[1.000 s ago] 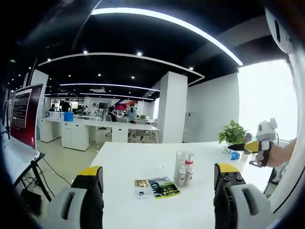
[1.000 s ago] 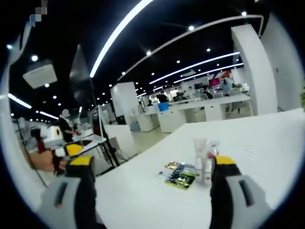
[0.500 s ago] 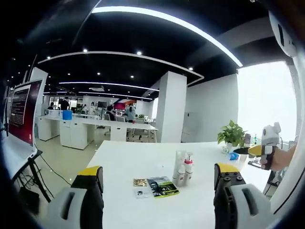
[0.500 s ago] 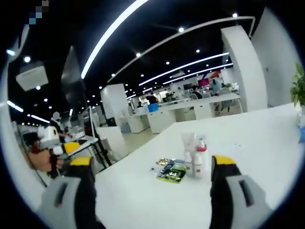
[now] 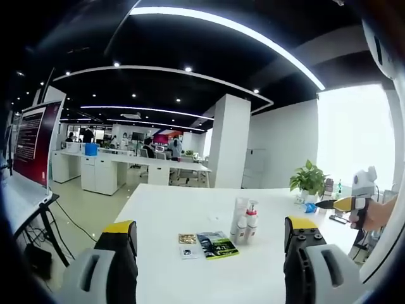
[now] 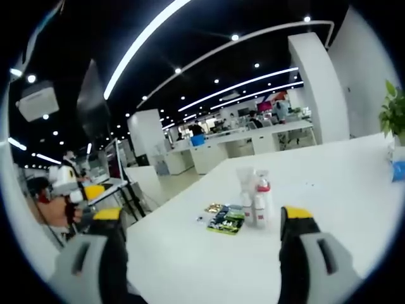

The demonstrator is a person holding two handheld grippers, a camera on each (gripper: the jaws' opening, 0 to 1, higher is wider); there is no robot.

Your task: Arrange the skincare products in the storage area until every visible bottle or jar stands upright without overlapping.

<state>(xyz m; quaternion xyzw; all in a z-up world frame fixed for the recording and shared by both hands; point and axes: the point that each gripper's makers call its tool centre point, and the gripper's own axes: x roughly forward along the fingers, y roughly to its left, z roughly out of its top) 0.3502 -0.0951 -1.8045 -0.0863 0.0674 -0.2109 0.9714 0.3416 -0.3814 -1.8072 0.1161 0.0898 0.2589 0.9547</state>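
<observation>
Both grippers' jaws stay wide and empty; bottles [image 6: 255, 197] unmoved on table [image 6: 342, 190].

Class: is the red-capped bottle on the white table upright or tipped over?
Upright. The red-capped bottle stands on its base on the table, cap on top, beside other bottles.

Bright ceiling strips, window glare, fisheye warp
</observation>
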